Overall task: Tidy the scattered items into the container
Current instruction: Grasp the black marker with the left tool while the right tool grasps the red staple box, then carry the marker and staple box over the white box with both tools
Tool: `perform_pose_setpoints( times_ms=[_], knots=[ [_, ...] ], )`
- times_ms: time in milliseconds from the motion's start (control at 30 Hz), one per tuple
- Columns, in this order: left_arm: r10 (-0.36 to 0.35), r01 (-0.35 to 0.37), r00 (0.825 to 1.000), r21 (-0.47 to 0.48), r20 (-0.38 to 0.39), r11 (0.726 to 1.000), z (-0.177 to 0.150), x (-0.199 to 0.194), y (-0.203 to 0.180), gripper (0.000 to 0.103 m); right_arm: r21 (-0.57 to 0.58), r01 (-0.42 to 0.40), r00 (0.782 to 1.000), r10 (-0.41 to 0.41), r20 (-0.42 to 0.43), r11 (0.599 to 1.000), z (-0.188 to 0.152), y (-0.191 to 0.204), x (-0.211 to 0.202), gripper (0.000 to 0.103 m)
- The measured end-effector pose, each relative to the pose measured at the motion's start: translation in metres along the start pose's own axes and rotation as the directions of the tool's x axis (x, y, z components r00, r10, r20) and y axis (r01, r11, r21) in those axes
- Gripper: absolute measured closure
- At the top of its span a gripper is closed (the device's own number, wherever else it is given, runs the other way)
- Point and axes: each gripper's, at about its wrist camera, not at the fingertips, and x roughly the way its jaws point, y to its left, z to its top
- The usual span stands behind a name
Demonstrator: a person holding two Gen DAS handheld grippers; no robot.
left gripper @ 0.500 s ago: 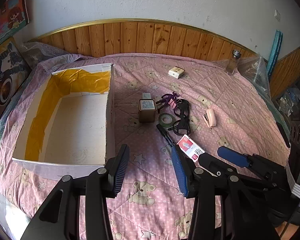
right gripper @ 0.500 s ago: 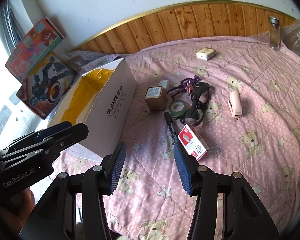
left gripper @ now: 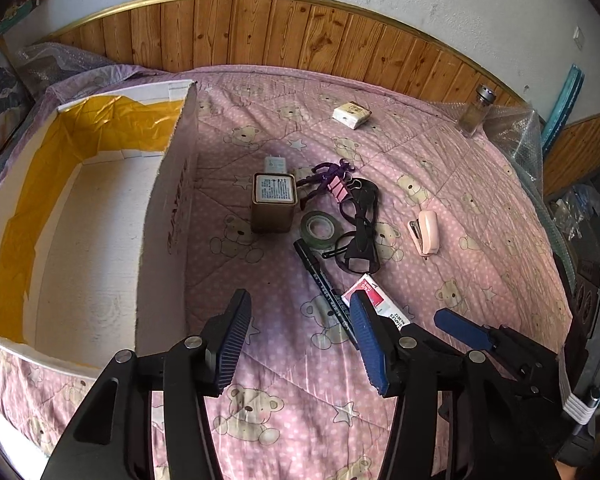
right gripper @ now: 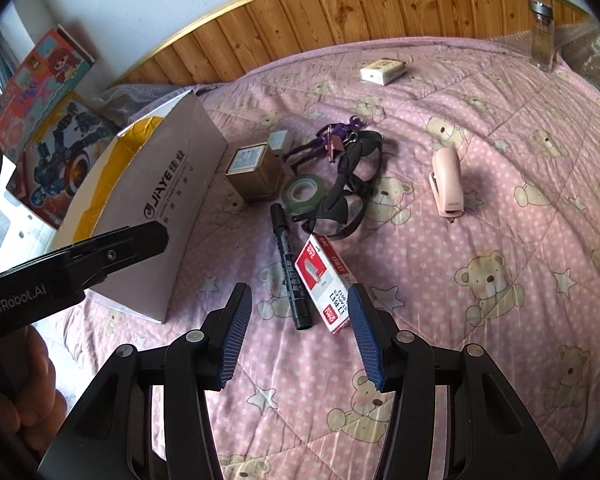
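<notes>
Marker pen (right gripper: 290,268) lay on the bed at 12 o'clock of the right hand-held gripper (right gripper: 298,344), nearer arm, long axis running away; both hand-held grippers open, empty.

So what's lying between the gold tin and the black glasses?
The green tape roll lies between the gold tin and black glasses, clearest in the right wrist view.

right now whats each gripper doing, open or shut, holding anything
Left gripper: open, holding nothing.
Right gripper: open, holding nothing, with the marker and staples box just ahead.
</notes>
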Motion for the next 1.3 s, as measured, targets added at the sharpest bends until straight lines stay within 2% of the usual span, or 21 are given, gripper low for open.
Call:
perform_pose_setpoints(
  times_ms=[267,300,333,367,400,467,533,667,700,733,767,800,833,867,933,1000,1133,1233,1300],
  knots=[
    [-0.040,0.033,0.993,-0.062,-0.111,0.998,0.011,0.071,-0.005,0.050,-0.005,-0.022,0.997,0.021,-0.075,1.000,0.004,-0.021,0.038,0.050],
    [-0.048,0.039,0.991,-0.070,-0.125,0.997,0.013,0.080,-0.005,0.050,0.002,-0.032,0.996,0.032,-0.084,0.999,0.004,-0.025,0.043,0.055],
    [-0.058,0.048,0.989,-0.078,-0.136,0.996,0.014,0.089,-0.005,0.050,0.007,-0.043,0.994,0.043,-0.097,0.999,0.004,-0.028,0.049,0.077],
    [-0.063,0.051,0.987,-0.082,-0.146,0.995,0.015,0.097,-0.005,0.050,0.013,-0.056,0.992,0.057,-0.108,0.998,0.003,-0.030,0.053,0.084],
    [-0.063,0.051,0.986,-0.081,-0.157,0.995,0.016,0.104,-0.005,0.050,0.021,-0.072,0.991,0.074,-0.110,0.997,0.003,-0.032,0.056,0.084],
    [-0.063,0.051,0.982,-0.074,-0.179,0.996,0.015,0.116,-0.007,0.050,0.030,-0.090,0.990,0.093,-0.111,0.995,0.003,-0.037,0.058,0.098],
    [-0.054,0.040,0.977,-0.072,-0.204,0.997,0.012,0.126,-0.007,0.050,0.047,-0.099,0.988,0.104,-0.113,0.994,0.002,-0.044,0.057,0.098],
    [-0.057,0.046,0.981,-0.063,-0.186,0.997,0.008,0.126,-0.004,0.050,0.058,-0.137,0.984,0.142,-0.108,0.989,0.001,-0.052,0.049,0.095],
    [-0.049,0.038,0.983,-0.061,-0.177,0.997,0.007,0.124,-0.002,0.050,0.054,-0.145,0.983,0.151,-0.107,0.988,0.001,-0.052,0.049,0.091],
    [-0.042,0.032,0.985,-0.060,-0.168,0.998,0.006,0.123,0.001,0.052,0.046,-0.155,0.981,0.159,-0.108,0.987,0.002,-0.049,0.050,0.079],
    [-0.031,0.022,0.987,-0.058,-0.159,0.998,0.005,0.121,0.004,0.056,0.033,-0.163,0.980,0.165,-0.108,0.986,0.003,-0.046,0.053,0.071],
    [-0.002,-0.006,0.987,-0.050,-0.158,0.999,0.004,0.120,0.006,0.067,0.017,-0.168,0.980,0.169,-0.109,0.986,0.003,-0.040,0.056,0.060],
    [0.030,-0.037,0.987,-0.040,-0.160,0.998,0.004,0.119,0.009,0.075,-0.002,-0.169,0.979,0.167,-0.118,0.986,0.003,-0.034,0.061,0.059],
    [0.046,-0.053,0.986,-0.042,-0.160,0.998,0.003,0.118,0.012,0.077,-0.024,-0.160,0.979,0.156,-0.130,0.987,0.003,-0.028,0.067,0.059],
    [0.042,-0.051,0.986,-0.053,-0.161,0.997,0.001,0.115,0.018,0.077,-0.061,-0.139,0.984,0.131,-0.123,0.988,0.001,-0.017,0.074,0.059],
    [0.046,-0.053,0.986,-0.038,-0.160,0.998,-0.001,0.114,0.017,0.077,-0.064,-0.152,0.982,0.143,-0.121,0.986,0.003,-0.011,0.075,0.059],
    [0.047,-0.051,0.988,-0.025,-0.146,0.998,-0.005,0.111,0.017,0.077,-0.043,-0.175,0.980,0.169,-0.108,0.984,0.003,-0.008,0.069,0.058],
    [0.027,-0.031,0.990,-0.029,-0.141,0.999,-0.009,0.106,0.023,0.088,0.021,-0.209,0.969,0.210,-0.128,0.978,0.001,-0.012,0.069,0.058],
    [0.002,-0.008,0.990,-0.045,-0.141,0.999,-0.012,0.100,0.030,0.089,0.067,-0.215,0.963,0.223,-0.150,0.974,0.001,-0.010,0.071,0.057]
  ],
)
